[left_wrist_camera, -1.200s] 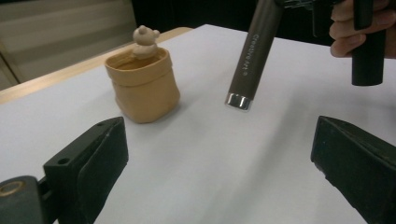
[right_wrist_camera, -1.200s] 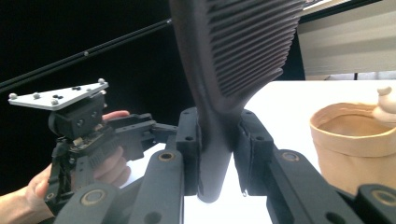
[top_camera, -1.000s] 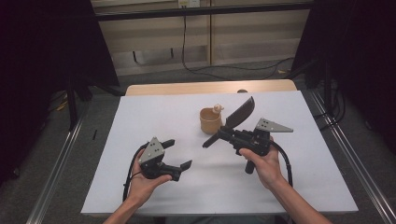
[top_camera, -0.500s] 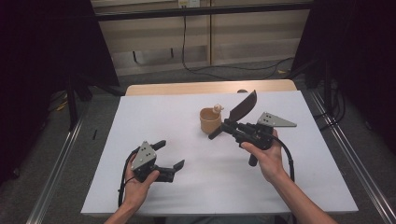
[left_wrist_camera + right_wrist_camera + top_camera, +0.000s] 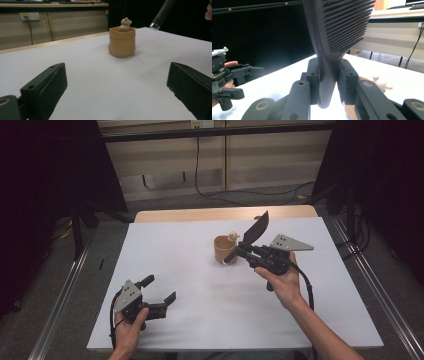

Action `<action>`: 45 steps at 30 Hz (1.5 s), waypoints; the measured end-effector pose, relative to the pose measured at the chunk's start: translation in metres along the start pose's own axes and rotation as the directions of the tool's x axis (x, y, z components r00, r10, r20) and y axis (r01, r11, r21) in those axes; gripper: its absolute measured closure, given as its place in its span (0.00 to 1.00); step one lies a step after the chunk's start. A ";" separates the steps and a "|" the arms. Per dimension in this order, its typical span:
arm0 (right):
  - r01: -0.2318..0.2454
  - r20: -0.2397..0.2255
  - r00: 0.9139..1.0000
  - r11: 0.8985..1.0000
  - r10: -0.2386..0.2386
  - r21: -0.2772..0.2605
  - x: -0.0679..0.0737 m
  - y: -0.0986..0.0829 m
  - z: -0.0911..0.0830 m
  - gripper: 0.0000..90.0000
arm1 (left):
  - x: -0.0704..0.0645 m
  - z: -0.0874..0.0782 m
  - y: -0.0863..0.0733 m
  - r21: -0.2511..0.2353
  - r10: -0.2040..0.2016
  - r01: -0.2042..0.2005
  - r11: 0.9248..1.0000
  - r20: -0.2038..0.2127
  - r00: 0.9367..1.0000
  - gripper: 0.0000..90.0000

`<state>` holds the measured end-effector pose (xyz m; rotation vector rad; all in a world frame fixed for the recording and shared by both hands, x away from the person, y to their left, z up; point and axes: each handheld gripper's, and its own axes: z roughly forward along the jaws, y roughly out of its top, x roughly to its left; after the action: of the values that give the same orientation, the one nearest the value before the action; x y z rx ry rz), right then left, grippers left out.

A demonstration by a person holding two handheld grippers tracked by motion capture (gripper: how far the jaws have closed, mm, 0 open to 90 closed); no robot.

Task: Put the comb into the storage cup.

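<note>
Black and ribbed, the slotted spatula [image 5: 256, 229] stands clamped between the right gripper [image 5: 239, 251]'s closed jaws, just right of the tan cup [image 5: 223, 249] holding a small figure [image 5: 125, 24] at mid-table. Near left, the left gripper [image 5: 162, 290] gapes wide, empty. White table [image 5: 200, 270]; grey floor, wooden panelling with a wall socket [image 5: 29, 16] behind. No legible writing.

One tan cup [image 5: 222, 250] with one small figurine [image 5: 232, 236] on its rim, beside the right gripper [image 5: 245, 251]; one black slotted spatula [image 5: 256, 229] between its jaws.
</note>
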<state>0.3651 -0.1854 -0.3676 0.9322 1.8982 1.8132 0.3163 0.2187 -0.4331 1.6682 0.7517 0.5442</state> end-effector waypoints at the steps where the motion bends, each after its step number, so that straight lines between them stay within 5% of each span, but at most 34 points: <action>1: 0.000 -0.002 1.000 1.000 0.000 -0.002 0.000 0.001 0.001 0.81 | 0.001 -0.002 -0.001 0.002 -0.004 0.004 1.000 -0.015 1.000 0.03; 3: 0.012 -0.001 1.000 1.000 -0.012 -0.001 0.000 0.002 0.002 0.81 | 0.002 -0.008 -0.002 -0.014 -0.021 0.020 1.000 -0.035 0.999 0.03; 6: 0.027 0.000 1.000 1.000 -0.027 0.004 0.000 0.004 0.005 0.81 | 0.001 -0.010 -0.003 0.001 0.011 -0.011 1.000 -0.063 0.998 0.03; 15: 0.039 0.021 0.999 0.999 -0.039 0.016 -0.010 0.008 0.010 0.81 | 0.001 -0.014 -0.003 -0.037 -0.019 0.015 0.999 -0.084 0.996 0.03; 31: 0.048 0.043 0.998 0.999 -0.048 -0.004 -0.018 0.026 0.021 0.81 | -0.012 -0.012 0.000 -0.036 0.066 -0.068 0.997 -0.041 0.997 0.04; 45: 0.046 0.070 0.997 0.999 -0.044 -0.023 -0.028 0.039 0.032 0.81 | -0.011 -0.011 -0.001 -0.038 0.015 -0.016 0.999 -0.029 0.999 0.05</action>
<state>0.4148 -0.1817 -0.3388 0.9249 1.8360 1.7513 0.3002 0.2182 -0.4312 1.6346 0.7453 0.5905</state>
